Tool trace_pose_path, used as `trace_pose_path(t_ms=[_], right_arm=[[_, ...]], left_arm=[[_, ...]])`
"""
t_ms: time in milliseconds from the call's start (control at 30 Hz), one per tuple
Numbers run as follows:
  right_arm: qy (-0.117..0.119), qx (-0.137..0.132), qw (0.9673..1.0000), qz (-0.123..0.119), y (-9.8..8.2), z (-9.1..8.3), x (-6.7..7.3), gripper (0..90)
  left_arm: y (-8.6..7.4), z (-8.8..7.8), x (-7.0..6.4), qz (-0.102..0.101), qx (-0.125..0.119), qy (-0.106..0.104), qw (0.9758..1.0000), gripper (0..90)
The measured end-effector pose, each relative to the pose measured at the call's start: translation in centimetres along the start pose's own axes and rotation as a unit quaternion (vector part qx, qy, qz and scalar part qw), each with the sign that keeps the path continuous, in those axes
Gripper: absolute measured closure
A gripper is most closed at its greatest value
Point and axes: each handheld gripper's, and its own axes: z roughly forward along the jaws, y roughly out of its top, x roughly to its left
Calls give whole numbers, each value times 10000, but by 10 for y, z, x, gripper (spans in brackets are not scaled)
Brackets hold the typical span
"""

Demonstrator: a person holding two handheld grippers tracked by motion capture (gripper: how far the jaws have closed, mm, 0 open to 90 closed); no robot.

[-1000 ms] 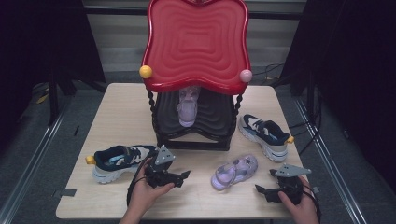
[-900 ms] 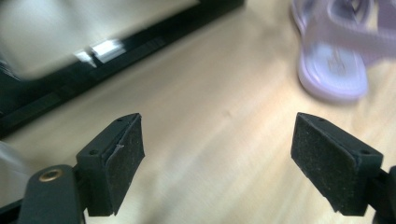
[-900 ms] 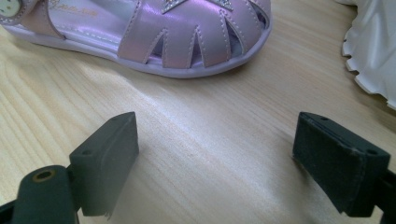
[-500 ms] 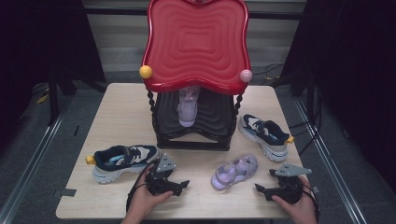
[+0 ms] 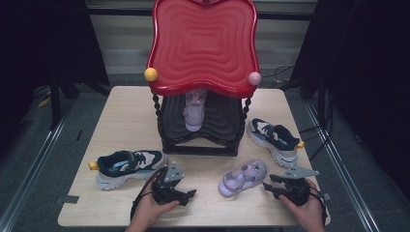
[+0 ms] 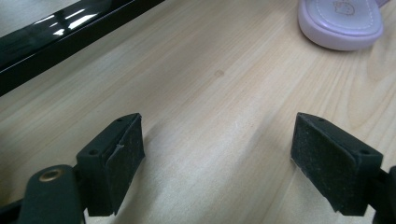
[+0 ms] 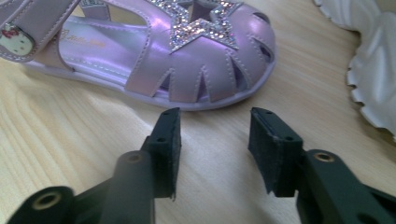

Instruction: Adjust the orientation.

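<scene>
Currently both hands rest low at the near edge of the counter [image 5: 121, 111], forearms entering from the bottom of the high view. Left gripper [image 5: 186, 195] lies almost level in the left hand [image 5: 152, 208], pointing toward the right across the counter; its jaws stand wide apart with only bare wood between them. Right gripper [image 5: 267, 181] sits in the right hand [image 5: 304, 208], pointing leftward at the purple sandal [image 5: 243, 177]; its jaws have just been closing and now stand partly open, nothing between them, the sandal's toe just beyond the tips.

Right gripper view: sandal [image 7: 154, 56] close up, with a glittery star on the upper and a cartoon patch on the strap; a white ridged sole [image 7: 378, 74] at the right edge. Left gripper view: the heel end of the sandal [image 6: 341, 23] at the top right, well apart from the jaws, and a glossy black base edge [image 6: 56, 42] at the top left.

High view adds: a red-topped shoe stand [image 5: 203, 43] with a second purple sandal [image 5: 194, 108] on its black shelf, one dark sneaker [image 5: 125, 166] just left of the left gripper, another sneaker [image 5: 273, 140] right of the stand. Light wood counter; dark curtains around, grey floor.
</scene>
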Motion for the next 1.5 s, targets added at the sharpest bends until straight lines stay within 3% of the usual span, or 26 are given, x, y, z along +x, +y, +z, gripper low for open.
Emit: trace_pose_path(t_ms=[167, 433, 800, 1500], right_arm=[[21, 42, 10000, 64, 3, 5, -1, 658], [-57, 24, 10000, 53, 9, 12, -5, 725], [16, 25, 10000, 5, 18, 23, -8, 861], [262, -52, 9996, -3, 33, 43, -16, 898]], left_arm=[[1, 1, 1, 112, 54, 40, 9999, 163], [1, 1, 1, 114, 52, 14, 9999, 155], [1, 1, 1, 118, 58, 10, 9999, 154], [0, 1, 1, 77, 58, 43, 9999, 153]])
